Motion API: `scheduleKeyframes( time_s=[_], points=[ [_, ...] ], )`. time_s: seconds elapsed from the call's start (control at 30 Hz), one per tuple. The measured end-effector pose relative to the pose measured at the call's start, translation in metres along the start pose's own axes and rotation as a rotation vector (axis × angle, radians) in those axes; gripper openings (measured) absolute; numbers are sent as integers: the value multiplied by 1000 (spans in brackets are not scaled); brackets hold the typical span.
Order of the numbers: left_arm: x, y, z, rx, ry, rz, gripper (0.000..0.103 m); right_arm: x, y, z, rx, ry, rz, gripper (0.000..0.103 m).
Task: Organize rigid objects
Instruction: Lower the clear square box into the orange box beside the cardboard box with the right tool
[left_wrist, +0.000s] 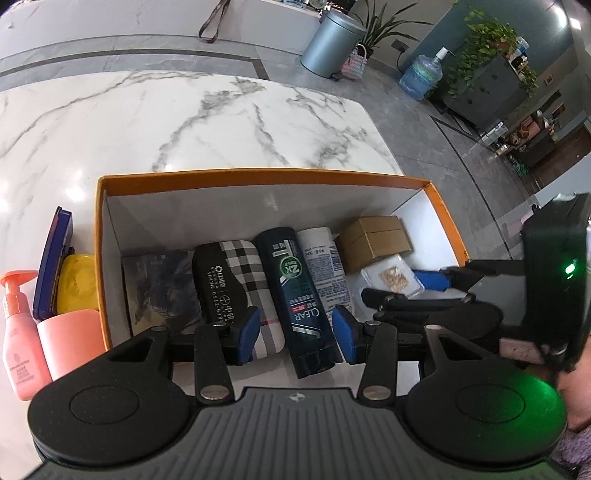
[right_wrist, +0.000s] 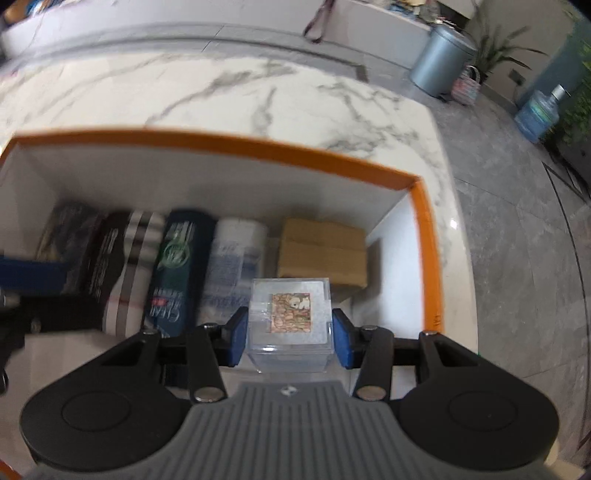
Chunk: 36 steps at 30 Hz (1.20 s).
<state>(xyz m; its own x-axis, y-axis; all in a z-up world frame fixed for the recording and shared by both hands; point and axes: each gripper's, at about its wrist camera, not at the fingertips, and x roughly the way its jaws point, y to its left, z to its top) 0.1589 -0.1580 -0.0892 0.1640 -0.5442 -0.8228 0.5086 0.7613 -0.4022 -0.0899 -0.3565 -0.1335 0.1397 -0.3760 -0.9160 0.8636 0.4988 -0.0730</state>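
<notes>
— Marble, white with grey veining, is covering the bench (left_wrist: 207, 122); grey floor tiles are running past it toward a metal bin (left_wrist: 330, 42) at one o'clock.

— What is sitting on it?

— An orange-rimmed cardboard box (left_wrist: 258, 182) with white inner walls. Lying in a row inside are a plaid case (left_wrist: 240, 284), a dark glossy shampoo bottle (left_wrist: 299, 295), a white cylindrical bottle (left_wrist: 325, 266) and a small brown carton (left_wrist: 375, 240).

— And the grippers?

— The right gripper (right_wrist: 290, 332) is hovering over the box's right end, its blue-padded jaws clamped on a clear plastic cube (right_wrist: 290, 317) with a patterned square inside. The left gripper (left_wrist: 295, 332) is hanging over the shampoo bottle, jaws apart and holding nothing.

— Anything outside the box?

— At nine o'clock, just beside its left wall: a coral pump bottle (left_wrist: 20, 332), a pink cup (left_wrist: 72, 339), something yellow (left_wrist: 77, 284) and a flat blue case (left_wrist: 55, 258) standing on edge.
</notes>
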Motion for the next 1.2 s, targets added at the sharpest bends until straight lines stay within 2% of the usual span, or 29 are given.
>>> scheduleKeyframes(
  time_s=[0.1,0.23,0.8,0.9,1.03,1.13,1.2],
  points=[
    [-2,1,-1,-4,-6,-5,53,10,0,-2,7,21,-14,48],
    [-6,5,-2,-12,-12,1,53,17,-1,-2,6,6,-39,48],
    [-24,5,-4,0,-35,19,53,2,8,-19,-162,-16,-57,51],
    [-25,4,-4,1,-29,24,53,-7,8,-23,-202,8,-39,48],
    [-25,0,-6,5,-20,23,53,-12,0,-26,-137,88,17,26],
    [-29,-1,-8,11,-27,25,53,-8,1,-26,-101,132,11,24],
    [-32,0,-9,9,-34,32,53,-2,0,-25,-73,159,5,18]
  ],
)
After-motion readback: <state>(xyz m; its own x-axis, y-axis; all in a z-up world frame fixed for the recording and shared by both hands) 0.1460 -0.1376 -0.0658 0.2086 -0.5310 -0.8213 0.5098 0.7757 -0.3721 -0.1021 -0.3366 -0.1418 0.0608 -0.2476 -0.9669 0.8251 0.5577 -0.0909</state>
